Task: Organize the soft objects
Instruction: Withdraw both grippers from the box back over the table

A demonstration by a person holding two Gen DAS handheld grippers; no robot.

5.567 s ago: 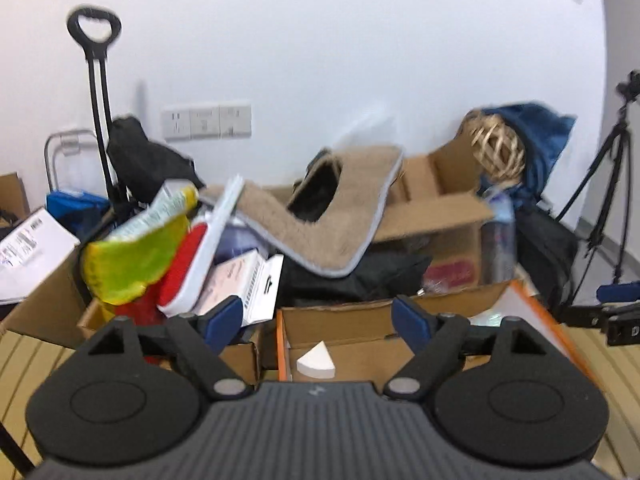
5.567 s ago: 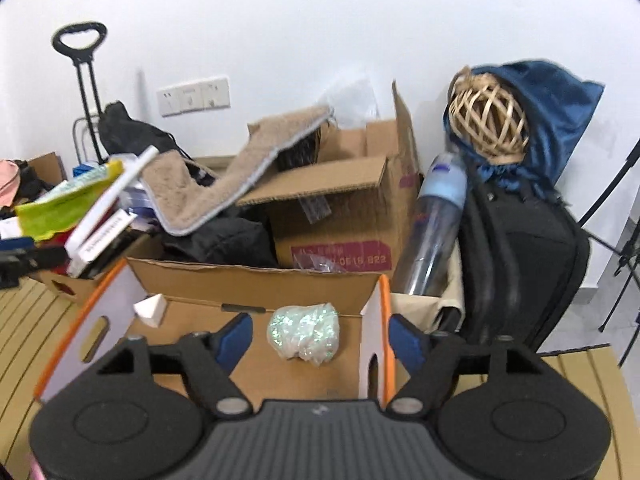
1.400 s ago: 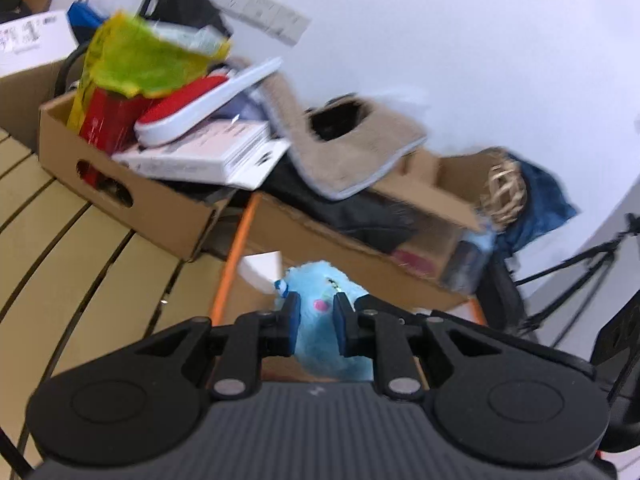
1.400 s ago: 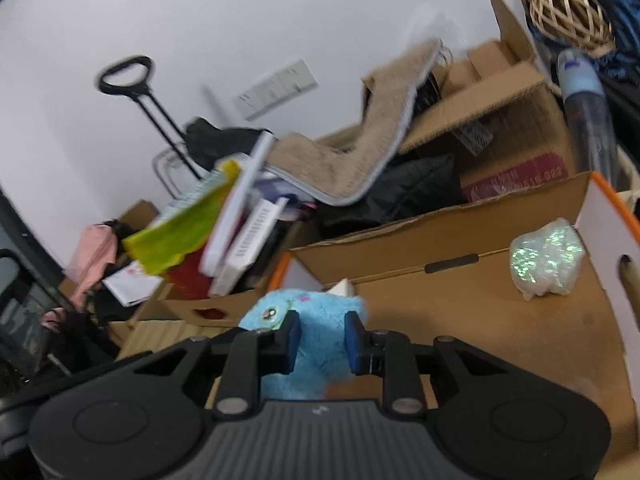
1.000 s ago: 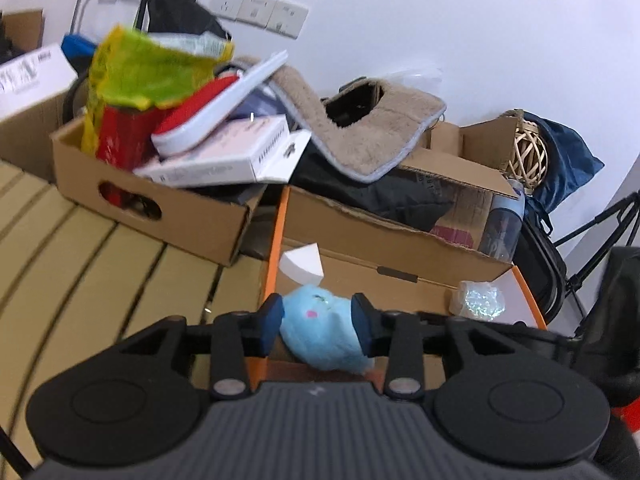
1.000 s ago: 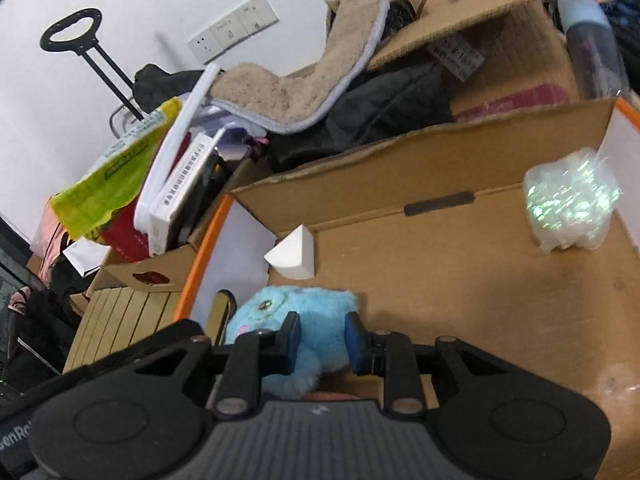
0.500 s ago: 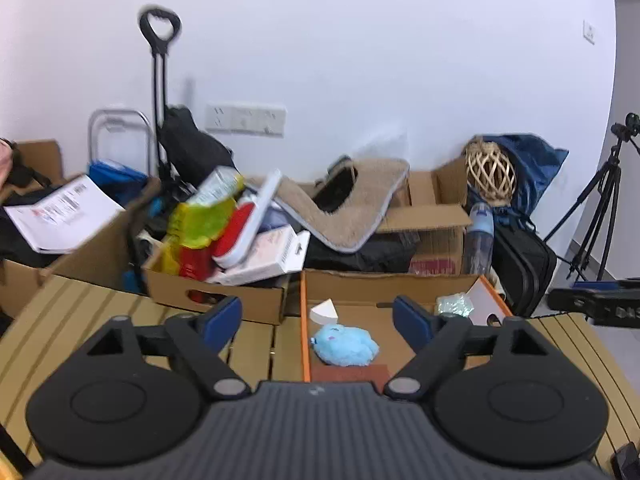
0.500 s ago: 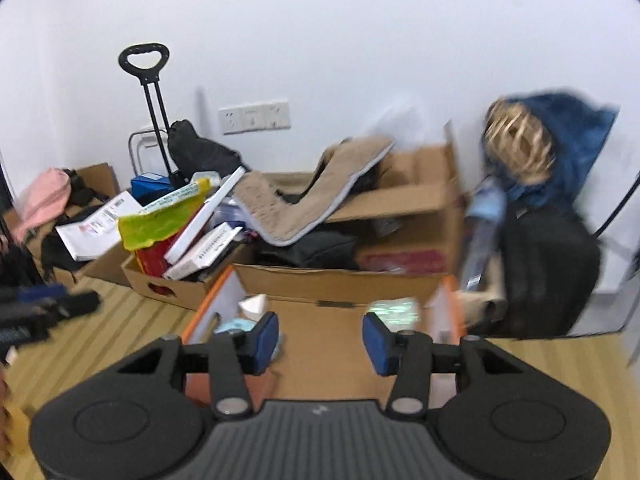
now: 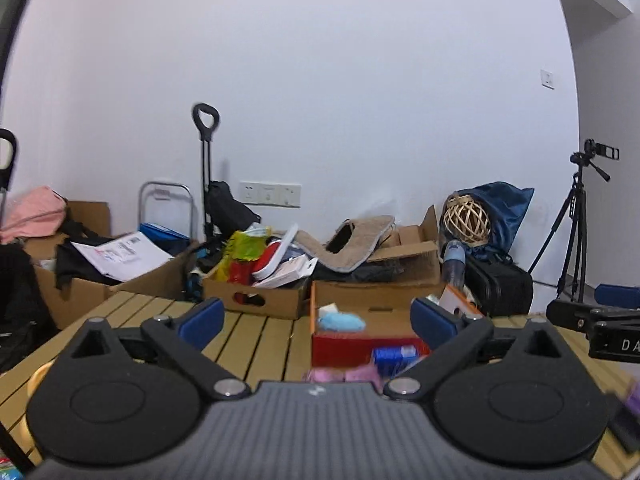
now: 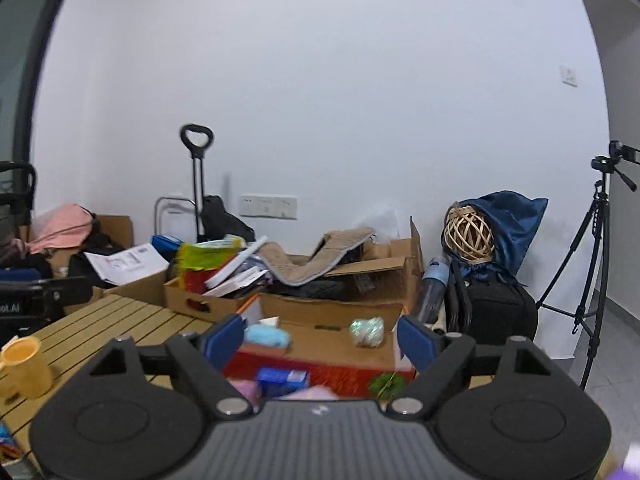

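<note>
I see the slatted wooden table (image 9: 260, 340) filling the foreground in both wrist views, with heaped cartons and bags behind it along the white wall. Against its far edge sits the open cardboard box (image 10: 332, 340) with the red front and orange-edged flaps. Inside that box, the blue plush toy (image 10: 267, 336) lies at the left end, next to a white wedge (image 10: 269, 321), and a shimmery pale green bundle (image 10: 367, 332) rests at the right end, well apart from the plush. From my left wrist the same plush (image 9: 340, 322) shows just over the red front wall. In front of the box lie a blue packet (image 10: 282, 379), something pink (image 9: 340, 374) that is too blurred to name, and a green leafy bit (image 10: 386, 384). A yellow mug (image 10: 25, 368) stands on the table at the left. My left gripper (image 9: 316, 318) has its jaws spread wide and empty; my right gripper (image 10: 320, 336) is likewise parted with nothing between the pads
</note>
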